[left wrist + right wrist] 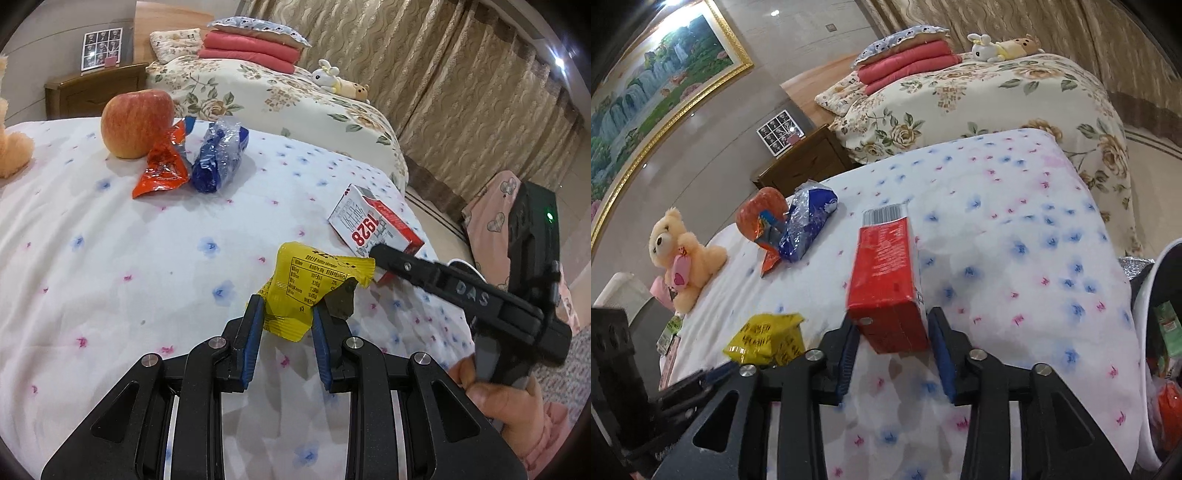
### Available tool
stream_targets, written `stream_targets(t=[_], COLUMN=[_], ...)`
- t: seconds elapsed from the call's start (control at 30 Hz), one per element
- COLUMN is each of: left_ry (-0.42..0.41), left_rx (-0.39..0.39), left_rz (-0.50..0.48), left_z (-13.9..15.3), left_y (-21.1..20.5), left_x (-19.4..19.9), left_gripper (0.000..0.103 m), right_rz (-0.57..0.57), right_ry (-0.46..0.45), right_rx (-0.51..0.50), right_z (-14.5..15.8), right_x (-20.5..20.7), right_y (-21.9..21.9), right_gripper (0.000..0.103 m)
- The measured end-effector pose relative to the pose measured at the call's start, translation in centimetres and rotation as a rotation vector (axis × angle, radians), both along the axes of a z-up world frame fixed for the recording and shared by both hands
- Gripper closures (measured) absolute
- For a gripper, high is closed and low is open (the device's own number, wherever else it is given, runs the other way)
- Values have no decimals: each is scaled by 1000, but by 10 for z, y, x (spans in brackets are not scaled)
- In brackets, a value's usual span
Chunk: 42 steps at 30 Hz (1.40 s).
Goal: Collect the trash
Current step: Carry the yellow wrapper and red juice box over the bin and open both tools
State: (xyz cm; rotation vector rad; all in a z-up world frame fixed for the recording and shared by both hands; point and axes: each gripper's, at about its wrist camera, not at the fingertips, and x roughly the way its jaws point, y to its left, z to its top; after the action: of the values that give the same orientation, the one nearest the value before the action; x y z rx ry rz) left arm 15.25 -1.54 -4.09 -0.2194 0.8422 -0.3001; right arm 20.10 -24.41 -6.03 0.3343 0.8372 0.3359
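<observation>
Bedroom, lit by ceiling lamps glaring off glossy grey walls (701,122). Two beds: near one under a white quilt (110,258) dotted with blue and pink flowers; far one under a cream rose-print cover (295,99), stacked with red folded blankets (251,51) and a frilled pillow (258,29). Wooden nightstand (92,88) between the beds, bearing a photo grid (101,48). Wooden headboard (166,18) behind. Beige patterned curtains (461,92) along the far side. Large gilt-framed waterfall painting (646,92) on the wall. Pale tiled floor (1156,155) with a curved dark inlay.
</observation>
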Motion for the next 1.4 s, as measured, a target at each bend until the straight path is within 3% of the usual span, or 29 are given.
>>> stream_targets(t=[0.1, 0.13, 0.2, 0.27, 0.93, 1.4], left_ry=[2, 3, 6, 6, -6, -26], left_rx=[1, 3, 4, 4, 11, 47], left_rz=[6, 7, 9, 6, -150, -267], left_z=[-1, -1, -2, -2, 5, 10], left_y=[2, 3, 3, 3, -66, -124], left_x=[0, 0, -2, -3, -20, -32], left_gripper=[79, 79, 79, 79, 79, 79], right_rz=[-1, -2, -11, -12, -121, -235], right_ry=[14, 16, 13, 17, -20, -16], right_rx=[-28, -30, -56, -70, -6, 25], right_z=[-3, -5, -7, -8, 13, 9], right_x=[11, 12, 15, 15, -62, -101], right_y=[6, 7, 10, 11, -61, -118], right_gripper=[48, 48, 52, 69, 70, 70])
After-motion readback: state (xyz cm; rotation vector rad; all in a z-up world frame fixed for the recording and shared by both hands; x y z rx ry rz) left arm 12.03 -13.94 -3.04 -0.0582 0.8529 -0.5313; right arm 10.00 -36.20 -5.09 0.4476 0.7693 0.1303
